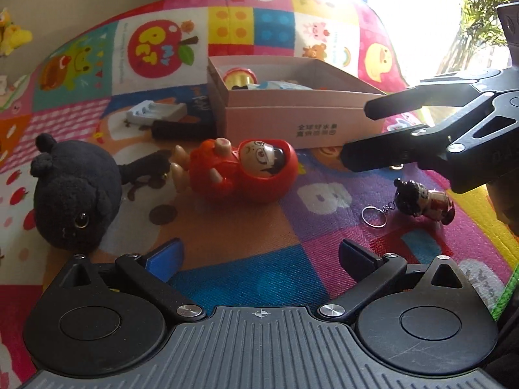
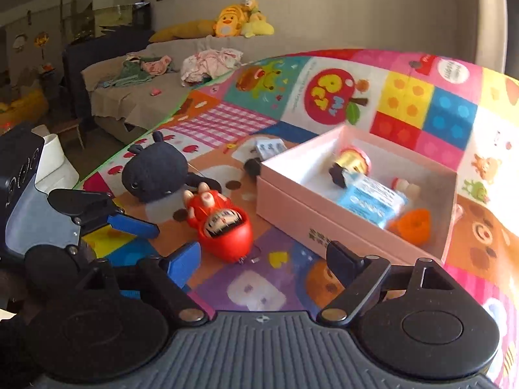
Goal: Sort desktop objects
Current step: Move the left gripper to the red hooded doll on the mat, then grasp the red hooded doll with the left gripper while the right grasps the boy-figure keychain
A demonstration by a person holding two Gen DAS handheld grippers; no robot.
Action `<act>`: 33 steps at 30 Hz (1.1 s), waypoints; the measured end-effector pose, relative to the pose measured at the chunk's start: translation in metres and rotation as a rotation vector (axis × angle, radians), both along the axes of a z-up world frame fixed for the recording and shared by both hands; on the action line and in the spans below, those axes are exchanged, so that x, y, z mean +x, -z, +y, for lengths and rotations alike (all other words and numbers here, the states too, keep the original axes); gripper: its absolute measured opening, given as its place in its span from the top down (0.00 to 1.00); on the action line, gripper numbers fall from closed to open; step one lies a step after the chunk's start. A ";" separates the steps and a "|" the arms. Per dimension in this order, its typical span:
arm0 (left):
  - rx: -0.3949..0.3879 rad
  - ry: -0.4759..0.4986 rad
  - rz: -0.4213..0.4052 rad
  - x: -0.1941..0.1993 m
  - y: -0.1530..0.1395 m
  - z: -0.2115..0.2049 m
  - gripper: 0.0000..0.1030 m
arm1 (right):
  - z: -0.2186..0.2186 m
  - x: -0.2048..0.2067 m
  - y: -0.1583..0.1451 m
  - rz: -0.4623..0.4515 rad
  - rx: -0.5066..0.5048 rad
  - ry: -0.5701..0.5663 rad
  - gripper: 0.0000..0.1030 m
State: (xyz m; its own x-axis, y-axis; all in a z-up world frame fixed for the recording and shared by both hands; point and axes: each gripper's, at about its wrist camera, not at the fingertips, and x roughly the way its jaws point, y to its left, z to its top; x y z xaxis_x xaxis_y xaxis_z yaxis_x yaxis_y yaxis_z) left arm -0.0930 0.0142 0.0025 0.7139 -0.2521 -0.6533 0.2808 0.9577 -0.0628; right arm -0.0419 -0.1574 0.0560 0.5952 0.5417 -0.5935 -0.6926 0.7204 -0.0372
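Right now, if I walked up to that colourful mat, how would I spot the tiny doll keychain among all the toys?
Start at the pink box on the patchwork mat. In front of it lies a big red tumbler doll; look to that doll's right, on the purple and pink squares. The keychain doll is far smaller than its neighbours, dark-haired, with a silver ring on a short chain.

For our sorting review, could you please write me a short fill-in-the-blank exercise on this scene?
1. The red doll lies on the mat between the pink box and the ____ plush toy.
2. The keychain figure has a metal ____ attached.
3. The blue packet lies ____ the pink box.

Missing words: black; ring; inside
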 end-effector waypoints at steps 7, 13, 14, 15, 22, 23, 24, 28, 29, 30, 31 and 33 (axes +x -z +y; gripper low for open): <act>0.006 0.034 -0.019 -0.008 -0.002 -0.002 0.00 | 0.056 0.021 0.013 0.032 -0.060 -0.078 0.17; 0.004 -0.016 -0.084 0.006 -0.011 0.005 0.00 | 0.001 0.011 0.006 0.044 -0.029 0.040 0.11; -0.005 -0.027 -0.099 0.013 -0.014 0.006 0.00 | -0.014 0.008 0.004 0.044 -0.018 0.076 0.09; -0.011 -0.042 -0.108 0.020 -0.015 0.006 0.00 | -0.029 0.005 0.002 0.043 -0.011 0.116 0.04; -0.106 -0.064 -0.132 0.048 -0.020 0.012 0.00 | -0.104 -0.021 0.010 0.132 0.011 0.284 0.02; -0.126 -0.031 -0.111 0.048 -0.020 0.010 0.00 | -0.108 -0.025 0.013 0.152 0.019 0.277 0.02; -0.140 -0.012 -0.093 0.045 -0.019 0.008 0.00 | -0.110 -0.029 0.017 0.171 0.031 0.263 0.02; -0.161 0.124 -0.032 0.026 -0.012 -0.005 0.00 | -0.100 -0.041 0.026 0.222 0.069 0.154 0.02; -0.169 0.160 -0.015 0.021 -0.010 -0.009 0.00 | -0.095 -0.045 0.028 0.243 0.090 0.104 0.02; -0.176 0.191 -0.005 0.016 -0.010 -0.012 0.00 | -0.092 -0.048 0.028 0.261 0.111 0.058 0.01; -0.179 0.221 -0.004 0.010 -0.011 -0.014 0.00 | -0.087 -0.053 0.027 0.262 0.132 0.002 0.01; -0.167 0.235 -0.034 0.002 -0.016 -0.015 0.00 | -0.079 -0.063 0.021 0.219 0.137 -0.074 0.01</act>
State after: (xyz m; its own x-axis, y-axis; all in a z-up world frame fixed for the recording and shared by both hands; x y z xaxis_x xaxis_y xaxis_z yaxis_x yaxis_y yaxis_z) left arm -0.0910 -0.0012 0.0185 0.6441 -0.5152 -0.5654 0.4982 0.8434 -0.2011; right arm -0.1051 -0.2365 0.0347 0.4165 0.6631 -0.6220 -0.7246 0.6553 0.2134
